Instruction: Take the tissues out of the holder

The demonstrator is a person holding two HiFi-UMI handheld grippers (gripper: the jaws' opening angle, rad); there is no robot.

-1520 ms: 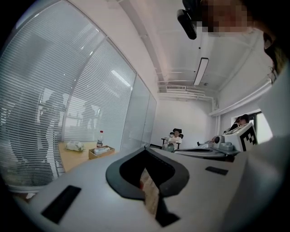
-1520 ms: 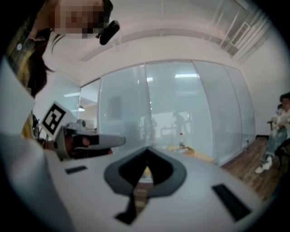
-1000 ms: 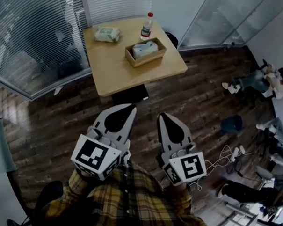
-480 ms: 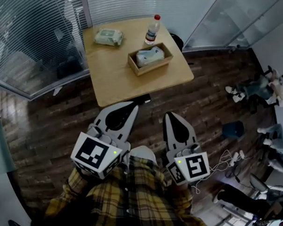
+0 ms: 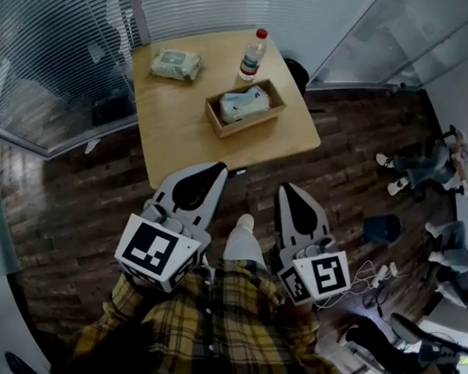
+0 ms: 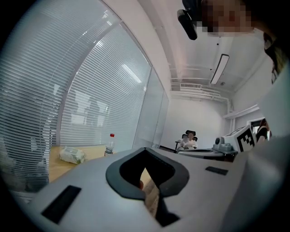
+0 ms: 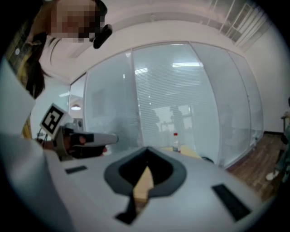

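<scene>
A shallow wooden holder (image 5: 273, 109) stands on the light wooden table (image 5: 182, 133) with a pale tissue pack (image 5: 244, 104) lying inside it. My left gripper (image 5: 218, 168) and right gripper (image 5: 286, 189) are held close to my body, short of the table's near edge, both pointing at the table. Each has its jaws together with nothing between them. In the left gripper view my left gripper (image 6: 145, 149) points past the table corner. In the right gripper view my right gripper (image 7: 147, 148) shows only a thin slit between its jaws.
A green-white wipes pack (image 5: 176, 63) and a red-capped bottle (image 5: 254, 55) stand at the table's far side. Glass walls with blinds (image 5: 62, 51) close the left and back. People (image 5: 425, 160) sit on the floor at right, near a blue item (image 5: 383, 228) and cables (image 5: 370, 270).
The table has come nearer and shifted lower in the head view. A pale trouser leg and shoe now show between the grippers. Both grippers stay shut.
</scene>
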